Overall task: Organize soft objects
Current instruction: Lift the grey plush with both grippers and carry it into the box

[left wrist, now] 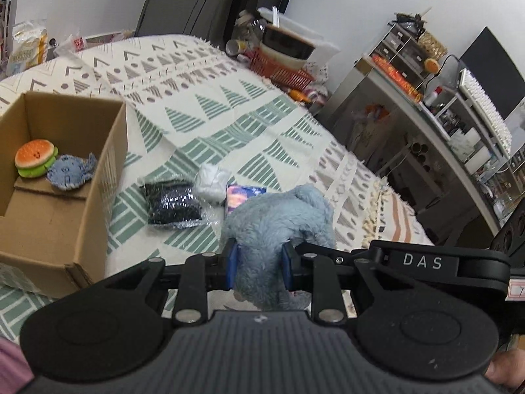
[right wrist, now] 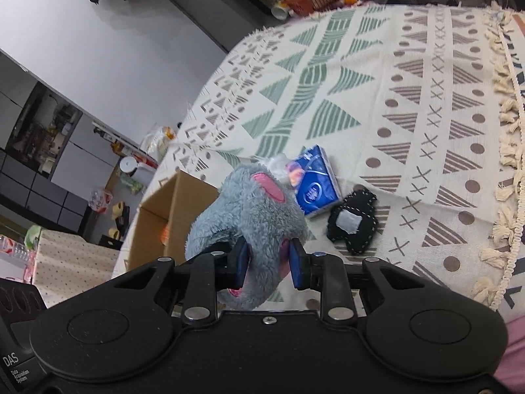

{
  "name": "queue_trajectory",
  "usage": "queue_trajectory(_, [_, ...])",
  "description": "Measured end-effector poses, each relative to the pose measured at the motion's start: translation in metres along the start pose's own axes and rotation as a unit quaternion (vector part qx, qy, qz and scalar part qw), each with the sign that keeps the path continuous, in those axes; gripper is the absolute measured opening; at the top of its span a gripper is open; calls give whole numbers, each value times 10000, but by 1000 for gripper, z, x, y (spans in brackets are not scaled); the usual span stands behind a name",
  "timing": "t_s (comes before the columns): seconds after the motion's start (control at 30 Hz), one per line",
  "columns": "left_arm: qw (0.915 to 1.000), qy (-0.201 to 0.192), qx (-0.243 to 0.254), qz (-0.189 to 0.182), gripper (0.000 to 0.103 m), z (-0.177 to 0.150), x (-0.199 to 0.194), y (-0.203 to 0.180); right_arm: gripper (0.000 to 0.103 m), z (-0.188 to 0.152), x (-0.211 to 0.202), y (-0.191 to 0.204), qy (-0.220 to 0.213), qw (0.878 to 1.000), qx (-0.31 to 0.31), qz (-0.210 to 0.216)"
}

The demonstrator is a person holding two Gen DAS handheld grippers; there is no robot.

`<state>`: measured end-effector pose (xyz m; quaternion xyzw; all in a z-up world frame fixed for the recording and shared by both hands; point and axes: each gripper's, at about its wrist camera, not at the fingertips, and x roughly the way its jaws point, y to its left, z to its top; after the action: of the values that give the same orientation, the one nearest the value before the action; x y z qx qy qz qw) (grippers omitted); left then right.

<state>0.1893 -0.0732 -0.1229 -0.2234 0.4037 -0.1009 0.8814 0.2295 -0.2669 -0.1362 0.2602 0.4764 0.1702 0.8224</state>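
A grey-blue plush toy (left wrist: 279, 226) with pink patches is held above the patterned bedspread by both grippers. My left gripper (left wrist: 259, 267) is shut on one end of it. My right gripper (right wrist: 267, 262) is shut on the other end of the plush toy (right wrist: 249, 216). An open cardboard box (left wrist: 59, 197) sits to the left, holding a burger toy (left wrist: 34, 157) and a small blue fish toy (left wrist: 70, 172). In the right wrist view the box (right wrist: 164, 216) shows behind the plush.
On the bedspread (left wrist: 213, 111) lie a black sparkly bag (left wrist: 172, 205), a white soft lump (left wrist: 213, 180), a blue tissue pack (right wrist: 313, 184) and a black stitched felt piece (right wrist: 352, 223). A red basket (left wrist: 279, 69) and cluttered shelves (left wrist: 426, 98) stand beyond the bed's edge.
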Motion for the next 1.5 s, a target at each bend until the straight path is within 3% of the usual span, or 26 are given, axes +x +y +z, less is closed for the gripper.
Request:
queue_trajectory(0.83, [9976, -635, 32, -285, 24, 30, -88, 31, 24, -15, -27, 87, -522, 9957, -679, 361])
queue_trajectory(1.1, [9970, -757, -57, -166, 24, 40, -103, 52, 24, -17, -10, 103, -497, 9936, -693, 736])
queue_trajectory(1.27, [9970, -765, -136, -72, 23, 43, -106, 72, 24, -22, 18, 99, -462, 9929, -332, 1049])
queue_trajectory(1.5, [9966, -718, -299, 253, 22, 48, -101, 107, 24, -32, 51, 125, -261, 9935, -575, 944])
